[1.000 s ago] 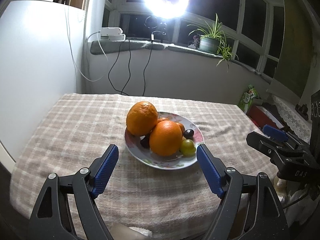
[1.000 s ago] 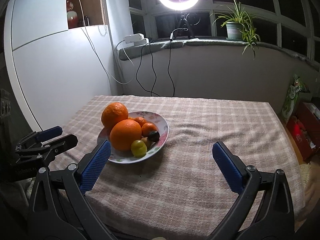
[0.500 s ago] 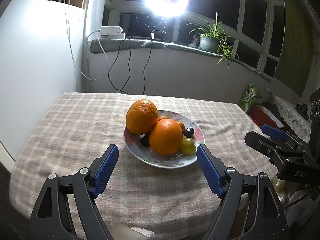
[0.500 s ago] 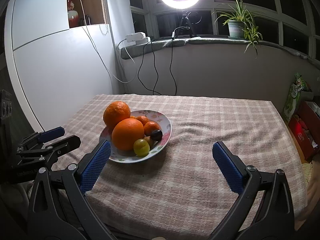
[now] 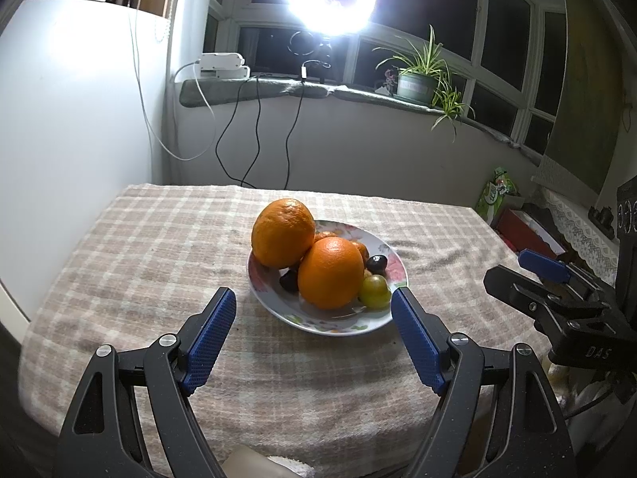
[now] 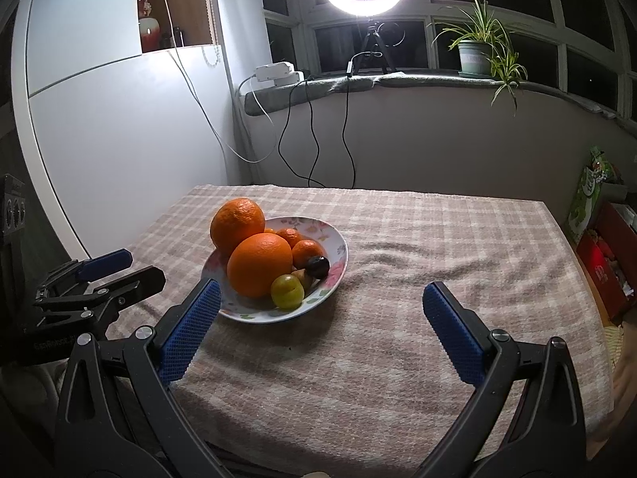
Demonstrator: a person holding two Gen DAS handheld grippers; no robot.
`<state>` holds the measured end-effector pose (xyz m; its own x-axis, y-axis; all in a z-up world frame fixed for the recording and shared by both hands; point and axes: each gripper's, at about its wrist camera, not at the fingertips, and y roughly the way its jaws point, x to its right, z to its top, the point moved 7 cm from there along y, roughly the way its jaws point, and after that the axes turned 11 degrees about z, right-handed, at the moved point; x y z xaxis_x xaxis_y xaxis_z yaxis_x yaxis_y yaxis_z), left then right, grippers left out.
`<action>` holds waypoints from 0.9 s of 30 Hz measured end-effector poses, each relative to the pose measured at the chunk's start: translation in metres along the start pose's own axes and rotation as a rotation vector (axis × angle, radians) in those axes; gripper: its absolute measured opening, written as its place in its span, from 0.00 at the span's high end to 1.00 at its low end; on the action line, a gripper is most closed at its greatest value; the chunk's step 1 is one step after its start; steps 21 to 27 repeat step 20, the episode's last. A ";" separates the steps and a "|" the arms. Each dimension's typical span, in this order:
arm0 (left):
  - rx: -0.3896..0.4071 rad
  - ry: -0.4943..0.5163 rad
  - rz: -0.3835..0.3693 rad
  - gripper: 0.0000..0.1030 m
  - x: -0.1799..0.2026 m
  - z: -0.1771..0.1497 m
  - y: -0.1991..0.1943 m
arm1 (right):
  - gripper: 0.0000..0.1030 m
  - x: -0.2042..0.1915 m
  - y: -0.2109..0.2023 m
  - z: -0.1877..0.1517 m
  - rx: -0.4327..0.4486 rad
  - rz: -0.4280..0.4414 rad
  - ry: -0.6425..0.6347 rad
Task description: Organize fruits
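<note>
Left gripper [image 5: 312,320] edged closer — plate [image 5: 274,298] between its spread jaws.

"DAS" printed white on black body of right hand-held gripper [image 5: 557,275]; other lettering too blurred.

Two oranges [image 5: 330,275], one plate [image 5: 394,267], two tongs [image 5: 312,334].

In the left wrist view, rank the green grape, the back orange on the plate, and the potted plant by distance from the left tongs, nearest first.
From the left tongs, open and empty:
1. Green grape, at the plate's near right edge, just ahead of the right fingertip.
2. Back orange, on the plate's far left side.
3. Potted plant, on the windowsill, far right.
</note>
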<state>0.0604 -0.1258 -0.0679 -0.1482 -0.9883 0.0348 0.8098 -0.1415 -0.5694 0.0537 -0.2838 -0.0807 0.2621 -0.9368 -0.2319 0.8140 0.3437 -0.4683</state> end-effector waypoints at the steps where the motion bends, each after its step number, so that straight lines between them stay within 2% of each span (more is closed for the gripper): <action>1: 0.000 -0.001 0.000 0.22 0.000 0.000 0.000 | 0.00 0.000 0.000 0.000 0.000 0.001 0.000; 27: 0.003 -0.009 0.012 0.22 -0.006 0.000 0.006 | 0.00 0.004 0.008 -0.003 -0.016 0.004 0.007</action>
